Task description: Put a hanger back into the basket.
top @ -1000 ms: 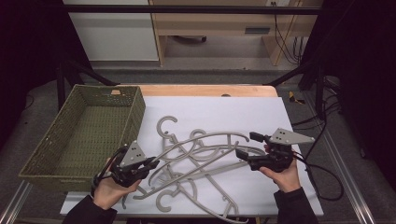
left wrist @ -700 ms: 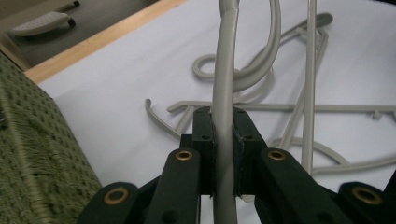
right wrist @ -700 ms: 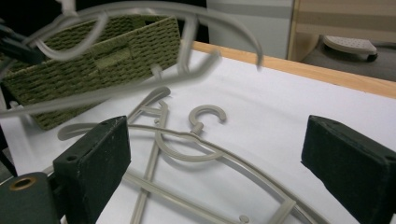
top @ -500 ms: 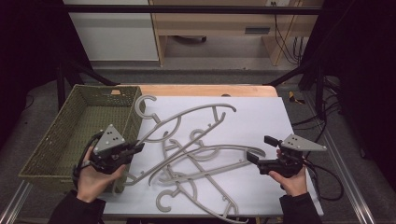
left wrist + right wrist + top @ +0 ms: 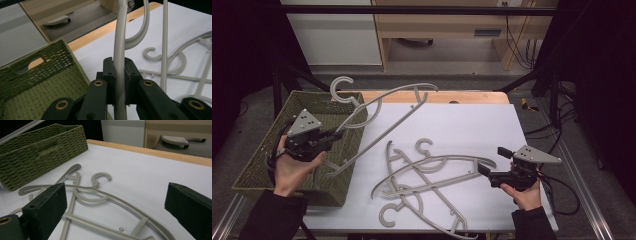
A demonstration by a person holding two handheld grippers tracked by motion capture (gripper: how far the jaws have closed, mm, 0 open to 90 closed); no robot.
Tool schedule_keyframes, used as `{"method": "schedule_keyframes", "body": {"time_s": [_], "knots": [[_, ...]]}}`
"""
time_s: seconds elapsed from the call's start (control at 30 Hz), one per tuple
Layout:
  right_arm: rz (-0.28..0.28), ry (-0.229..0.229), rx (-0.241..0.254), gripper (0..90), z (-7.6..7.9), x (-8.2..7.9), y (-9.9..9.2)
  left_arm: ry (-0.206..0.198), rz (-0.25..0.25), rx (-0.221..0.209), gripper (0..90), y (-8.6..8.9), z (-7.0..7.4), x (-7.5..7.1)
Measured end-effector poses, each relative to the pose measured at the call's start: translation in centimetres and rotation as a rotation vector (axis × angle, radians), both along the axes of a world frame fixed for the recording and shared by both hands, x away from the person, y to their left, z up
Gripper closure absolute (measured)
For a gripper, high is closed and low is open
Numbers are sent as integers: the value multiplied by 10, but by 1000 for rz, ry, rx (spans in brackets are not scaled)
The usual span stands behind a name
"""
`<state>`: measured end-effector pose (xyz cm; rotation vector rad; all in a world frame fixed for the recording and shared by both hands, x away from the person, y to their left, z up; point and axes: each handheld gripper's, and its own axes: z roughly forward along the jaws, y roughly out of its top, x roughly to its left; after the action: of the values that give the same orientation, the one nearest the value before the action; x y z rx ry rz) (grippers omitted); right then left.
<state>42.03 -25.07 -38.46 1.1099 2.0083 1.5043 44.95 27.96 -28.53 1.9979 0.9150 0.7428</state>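
The lifted grey hanger [image 5: 384, 107] hangs tilted over the basket's [image 5: 267, 160] rim at ten o'clock, its arm pinched by the left gripper's [image 5: 334, 135] jaws. The right gripper [image 5: 484, 161], at four o'clock, has just spread its jaws, empty, beside the hangers [image 5: 427, 175] lying on the bench [image 5: 472, 125].

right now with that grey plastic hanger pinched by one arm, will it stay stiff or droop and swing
The grey plastic hanger probably stays stiff: held at one end by the left gripper, it juts over the green woven basket without visible sag. It looks thin and light. Gripped far off centre on a smooth rounded bar, it may pivot between the pads.
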Motion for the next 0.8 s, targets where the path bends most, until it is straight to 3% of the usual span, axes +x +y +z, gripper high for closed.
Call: {"method": "schedule_keyframes", "body": {"time_s": [0.3, 0.8], "knots": [[3, 1, -3, 46, 0, 0, 0, -15, 25, -4, 819, 28, 4, 12], [8, 10, -19, 45, -2, 2, 2, 2, 135, 17, 818, 92, -12, 32]]}}
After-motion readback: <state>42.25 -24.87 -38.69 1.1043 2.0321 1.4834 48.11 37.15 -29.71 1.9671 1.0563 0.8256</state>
